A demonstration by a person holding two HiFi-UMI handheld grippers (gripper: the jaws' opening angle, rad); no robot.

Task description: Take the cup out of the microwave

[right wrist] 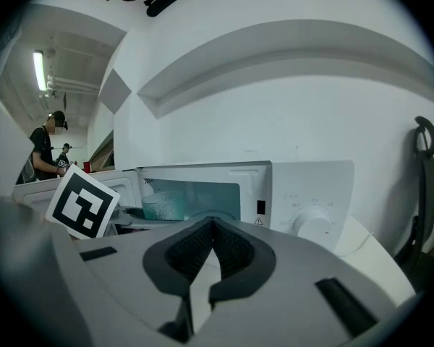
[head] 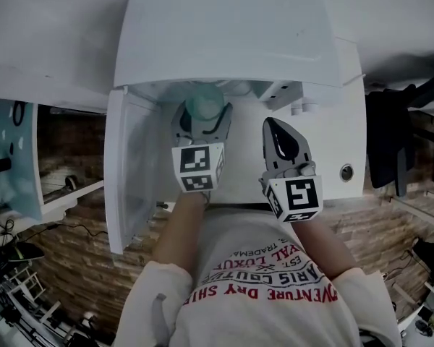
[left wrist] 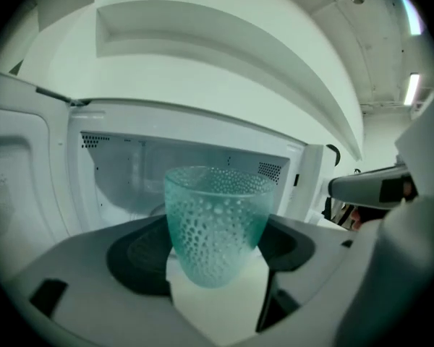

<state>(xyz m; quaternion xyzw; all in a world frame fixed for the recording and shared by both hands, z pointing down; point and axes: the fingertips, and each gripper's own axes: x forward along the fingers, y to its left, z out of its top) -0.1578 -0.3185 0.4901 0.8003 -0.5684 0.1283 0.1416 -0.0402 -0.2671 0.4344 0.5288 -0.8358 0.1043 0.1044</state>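
Observation:
A teal, dimpled glass cup (head: pixel 205 105) (left wrist: pixel 217 223) is at the mouth of the white microwave (head: pixel 231 35), whose door (head: pixel 123 172) swings open to the left. My left gripper (head: pixel 202 118) is shut on the cup, with the dark pads against its two sides, and the cup stays upright. Behind the cup lies the lit cavity (left wrist: pixel 130 172). My right gripper (head: pixel 281 132) (right wrist: pixel 211 226) is shut and holds nothing. It hangs in front of the control panel with its round knob (right wrist: pixel 315 219). From there the cup (right wrist: pixel 165 207) shows in the door opening.
The microwave stands on a white counter (head: pixel 351 121) against a white wall. A teal cabinet (head: pixel 14 157) is at the left and a dark chair (head: pixel 390 143) at the right. A person (right wrist: pixel 43 147) stands far off at the left. A dark hooked handle (right wrist: pixel 419 186) leans at the right.

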